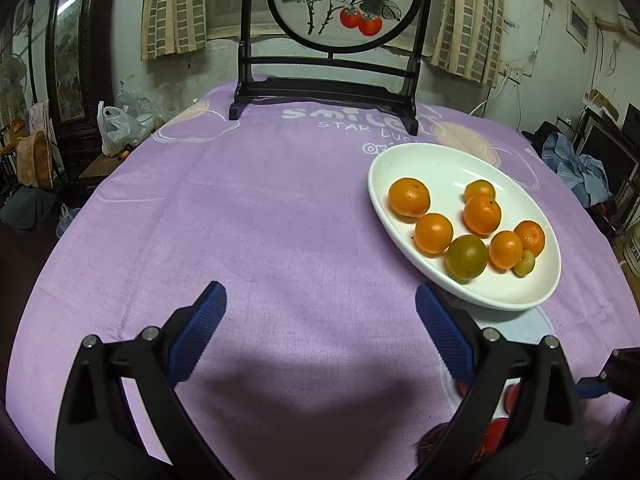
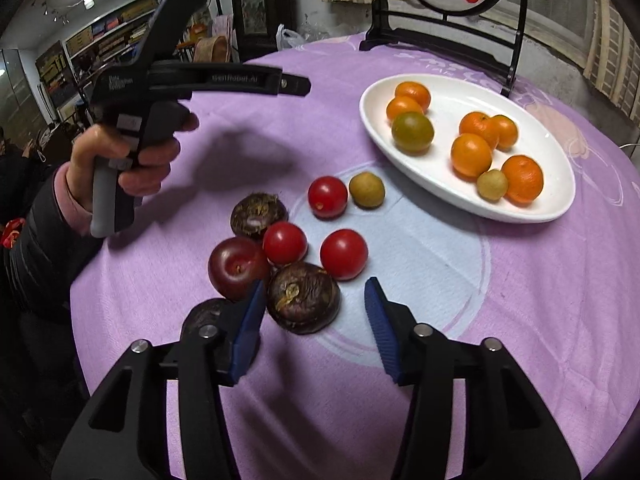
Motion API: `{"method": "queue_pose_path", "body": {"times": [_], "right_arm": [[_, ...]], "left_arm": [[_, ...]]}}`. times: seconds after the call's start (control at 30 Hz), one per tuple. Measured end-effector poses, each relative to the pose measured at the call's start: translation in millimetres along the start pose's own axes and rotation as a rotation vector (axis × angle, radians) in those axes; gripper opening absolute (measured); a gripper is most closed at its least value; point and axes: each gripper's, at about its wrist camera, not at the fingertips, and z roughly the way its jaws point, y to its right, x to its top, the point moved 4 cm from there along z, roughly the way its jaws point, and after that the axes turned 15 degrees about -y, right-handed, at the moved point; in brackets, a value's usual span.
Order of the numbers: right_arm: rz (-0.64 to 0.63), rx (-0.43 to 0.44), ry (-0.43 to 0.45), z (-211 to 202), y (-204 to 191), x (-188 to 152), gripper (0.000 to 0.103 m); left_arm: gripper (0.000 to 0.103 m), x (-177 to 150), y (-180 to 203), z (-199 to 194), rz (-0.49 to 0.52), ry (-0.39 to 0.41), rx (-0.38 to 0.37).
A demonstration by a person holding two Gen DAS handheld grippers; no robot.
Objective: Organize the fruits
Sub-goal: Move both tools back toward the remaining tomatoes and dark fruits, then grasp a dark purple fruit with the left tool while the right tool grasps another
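A white oval plate (image 1: 448, 162) (image 2: 532, 128) holds several orange tangerines (image 2: 471, 155), a greenish one (image 1: 466, 257) (image 2: 412, 132) and a small yellow-green fruit (image 2: 492, 185). On the cloth lie three red tomatoes (image 2: 343, 253), a dark red plum (image 2: 236, 267), dark brown water chestnuts (image 2: 303, 297) and a yellow-green fruit (image 2: 367, 189). My right gripper (image 2: 316, 312) is open, its jaws either side of the nearest chestnut, not touching it. My left gripper (image 1: 320, 312) is open and empty over bare cloth, left of the plate; its body shows in the right wrist view (image 2: 168, 80).
A purple tablecloth (image 1: 248, 216) covers the round table. A black wooden stand with a round persimmon painting (image 1: 344, 4) stands at the far edge behind the plate. A hand (image 2: 120, 160) holds the left gripper's handle. Room clutter surrounds the table.
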Motion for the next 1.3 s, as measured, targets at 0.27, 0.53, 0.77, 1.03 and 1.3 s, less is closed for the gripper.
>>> {"method": "queue_pose_path", "body": {"times": [0.27,0.53,0.77,1.03,1.3], "right_arm": [[-0.030,0.015,-0.034,8.4,-6.9,-2.5,0.047],[-0.036,-0.001,-0.044,17.1,-9.3,-2.1,0.043],[0.082,0.122,0.061,-13.5,20.8,0.5,0.042],[0.216,0.207,0.120,-29.2,51.5,-1.1,0.042],[0.207,0.200,0.135,-35.5,48.7,-2.1,0.042]], "left_arm": [[0.097,0.4,-0.9,-1.0,-0.005,0.003,-0.002],[0.097,-0.4,0.6,-2.8,0.004,0.008,-0.006],[0.097,-2.4,-0.1,4.2,0.002,-0.021,-0.009],[0.095,-27.4,20.7,-5.1,0.203,-0.044,-0.128],[0.075,-76.4,27.7,-12.5,0.443,-0.146,-0.207]]}}
